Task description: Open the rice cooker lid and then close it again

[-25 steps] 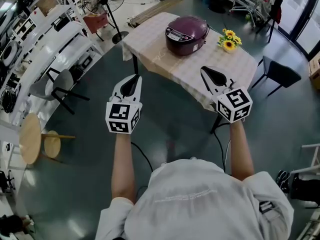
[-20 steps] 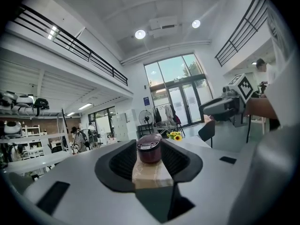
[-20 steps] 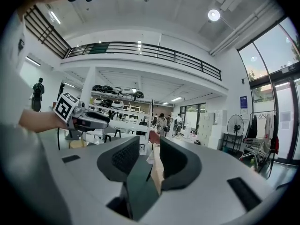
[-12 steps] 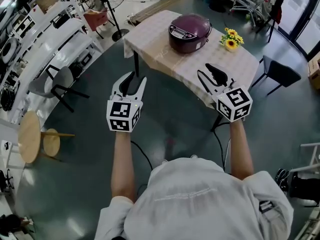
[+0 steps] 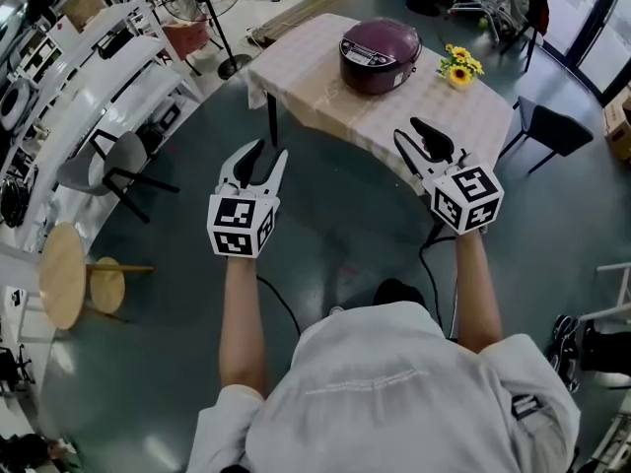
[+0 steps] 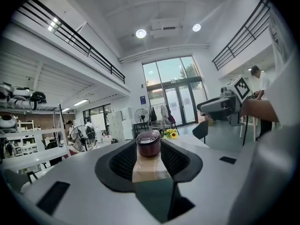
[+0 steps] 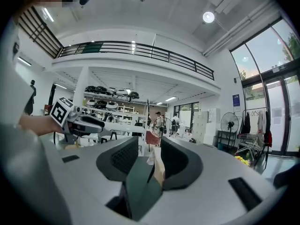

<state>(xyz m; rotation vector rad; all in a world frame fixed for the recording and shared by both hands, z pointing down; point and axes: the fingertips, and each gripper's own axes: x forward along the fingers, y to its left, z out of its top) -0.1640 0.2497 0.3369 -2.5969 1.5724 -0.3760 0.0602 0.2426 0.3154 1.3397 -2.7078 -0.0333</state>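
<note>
We hold our left gripper [image 5: 264, 152] and right gripper [image 5: 408, 132] at mid-frame. Both have just been opening and now stand spread, with nothing between their jaws. The purple rice cooker [image 5: 380, 52], lid down, sits on the checked tabletop [image 5: 306, 77] at upper centre, well apart from both.

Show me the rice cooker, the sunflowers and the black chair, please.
rice cooker [image 5: 381, 47], head view, middle of its purple lid.
sunflowers [image 5: 459, 69], head view, on the yellow blooms.
black chair [image 5: 554, 129], head view, on its seat.
</note>
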